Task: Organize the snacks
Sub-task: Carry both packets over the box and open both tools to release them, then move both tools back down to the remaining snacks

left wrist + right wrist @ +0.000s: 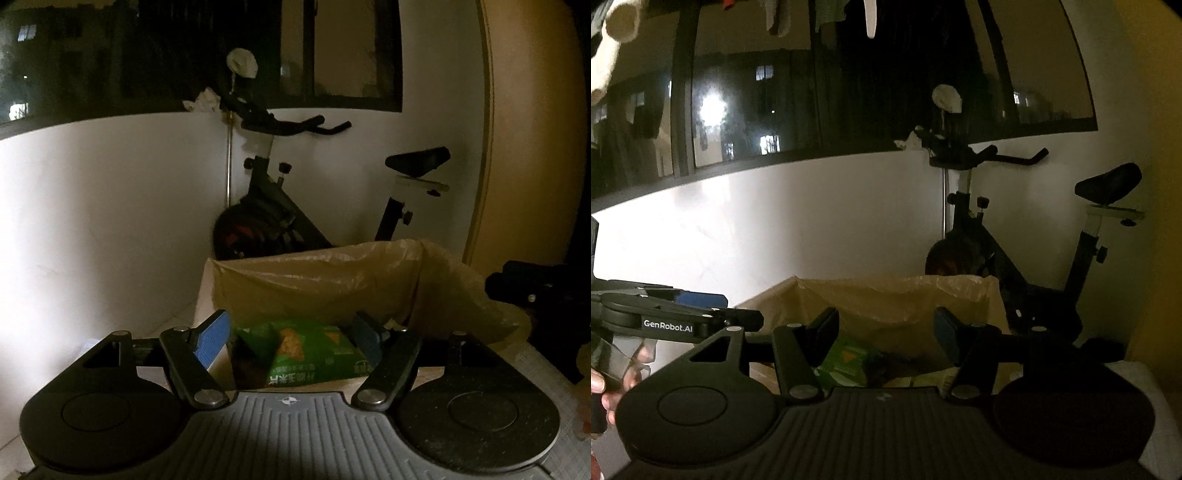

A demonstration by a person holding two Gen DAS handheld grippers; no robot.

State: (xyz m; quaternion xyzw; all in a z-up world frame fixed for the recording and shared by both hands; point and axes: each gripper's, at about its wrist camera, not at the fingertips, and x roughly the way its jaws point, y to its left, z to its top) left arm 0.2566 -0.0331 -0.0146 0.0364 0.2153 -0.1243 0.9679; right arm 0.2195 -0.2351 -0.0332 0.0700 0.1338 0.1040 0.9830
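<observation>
A green snack bag (pixel 314 350) with a picture of a chip lies in a box lined with a yellowish plastic bag (pixel 317 284). My left gripper (pixel 291 339) is open, its blue pads on either side of the bag and above it, not touching it. In the right wrist view the same green bag (pixel 846 363) lies in the lined box (pixel 886 302). My right gripper (pixel 886 332) is open and empty above the box. The left gripper (pixel 701 317) shows at the left edge, held by a hand.
An exercise bike (pixel 280 206) stands behind the box against a white wall, also in the right wrist view (pixel 1015 251). Dark windows run above. A black object (pixel 535 291) lies right of the box. A pale surface (pixel 535 369) lies at the lower right.
</observation>
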